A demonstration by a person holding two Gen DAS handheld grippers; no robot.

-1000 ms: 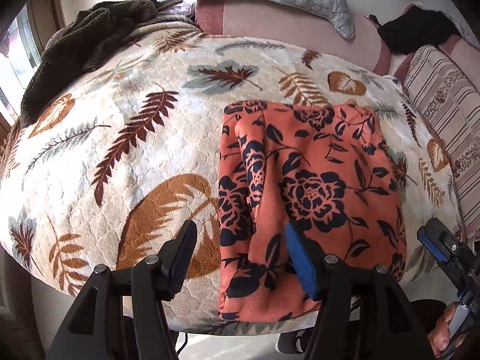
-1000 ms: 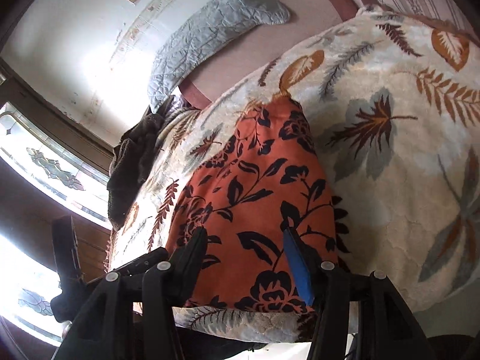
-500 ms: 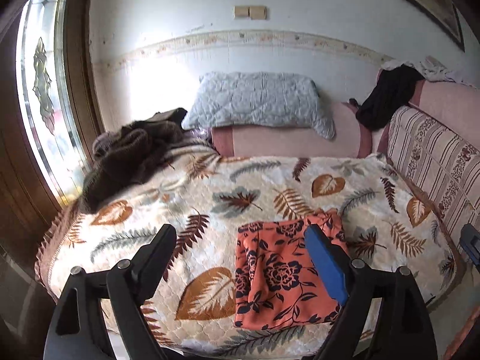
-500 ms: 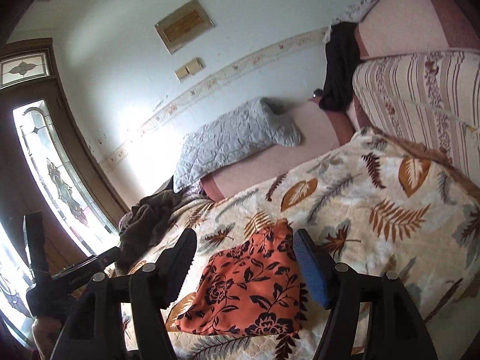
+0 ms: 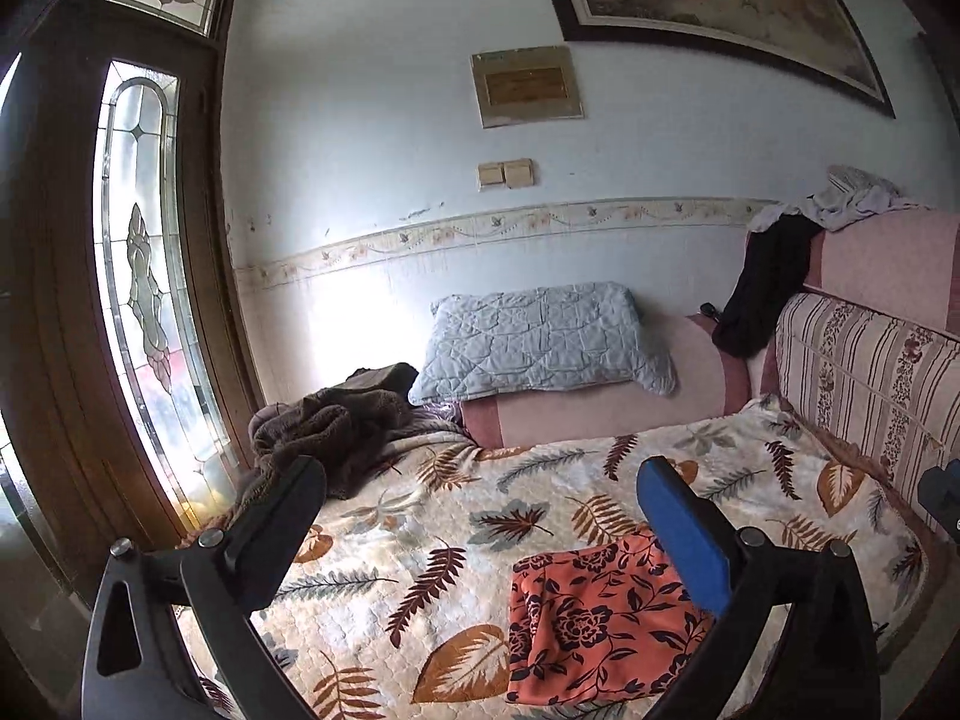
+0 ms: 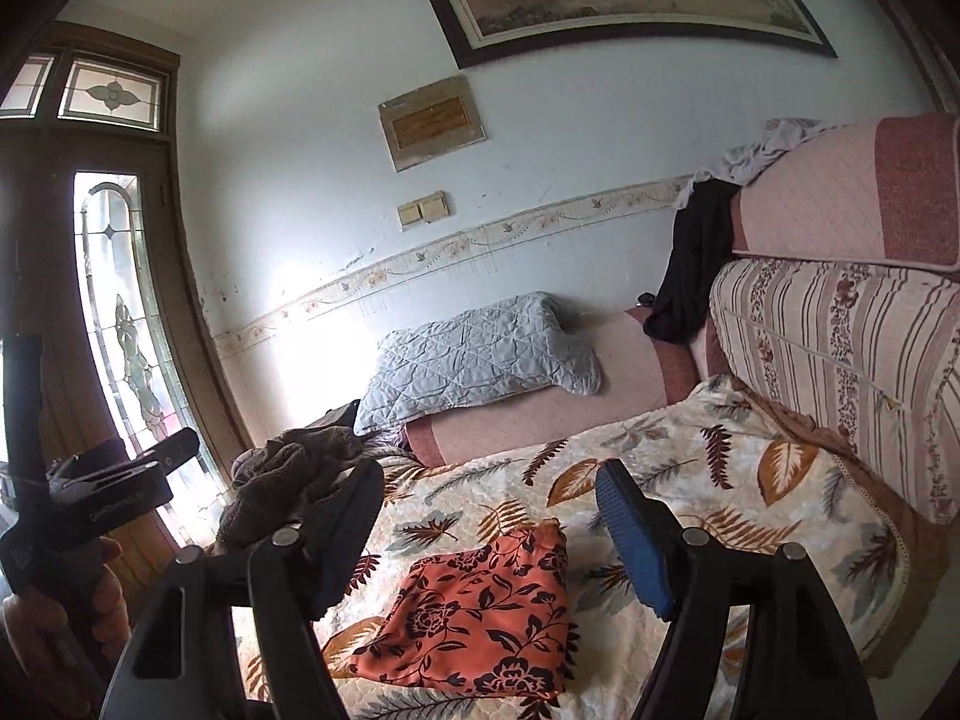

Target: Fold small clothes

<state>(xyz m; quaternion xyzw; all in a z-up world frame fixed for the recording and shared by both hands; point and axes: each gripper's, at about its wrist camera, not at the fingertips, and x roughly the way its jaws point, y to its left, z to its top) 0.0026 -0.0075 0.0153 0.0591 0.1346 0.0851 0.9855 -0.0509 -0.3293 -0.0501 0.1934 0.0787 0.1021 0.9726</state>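
A folded orange garment with black flowers (image 5: 594, 618) lies flat near the front edge of a leaf-patterned blanket (image 5: 420, 516). My left gripper (image 5: 480, 471) hangs above and in front of it, jaws wide and still opening, with nothing between them. My right gripper (image 6: 489, 471) is also raised over the garment (image 6: 480, 612), its jaws opening and empty. In the right wrist view, the left gripper (image 6: 102, 492) shows at the left edge, held by a hand (image 6: 60, 600). Neither gripper touches the cloth.
A heap of brown clothes (image 5: 336, 426) sits at the blanket's far left. A grey quilted pillow (image 5: 540, 342) leans on a pink bolster behind. A striped cushion (image 5: 870, 372) and a black garment (image 5: 762, 288) stand at the right; a glazed door (image 5: 138, 300) is on the left.
Both grippers rose away from the orange garment and tipped from looking down to nearly level. Their jaws spread wider. The garment stayed folded on the blanket.
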